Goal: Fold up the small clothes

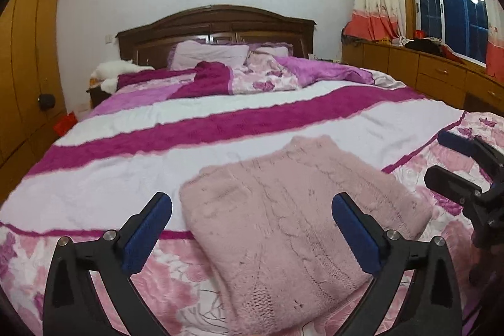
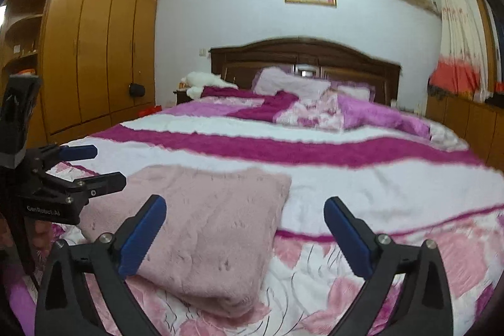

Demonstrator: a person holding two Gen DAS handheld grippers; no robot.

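— What are the two grippers made of?

— Both are black plastic frames. The left gripper [image 1: 252,229] has two angled arms, each ending in a blue ribbed pad [image 1: 148,230], with round silver screws [image 1: 111,234] at the joints.

— And the other?

— The right gripper [image 2: 244,229] is built the same: black arms, blue pads [image 2: 143,236], silver screw heads [image 2: 382,239].

— Any markings?

— Seen from the right wrist, the left gripper's black body carries pale lettering [image 2: 43,211] on its side, plus small screws along its fingers. A grey band wraps the dark block above it.
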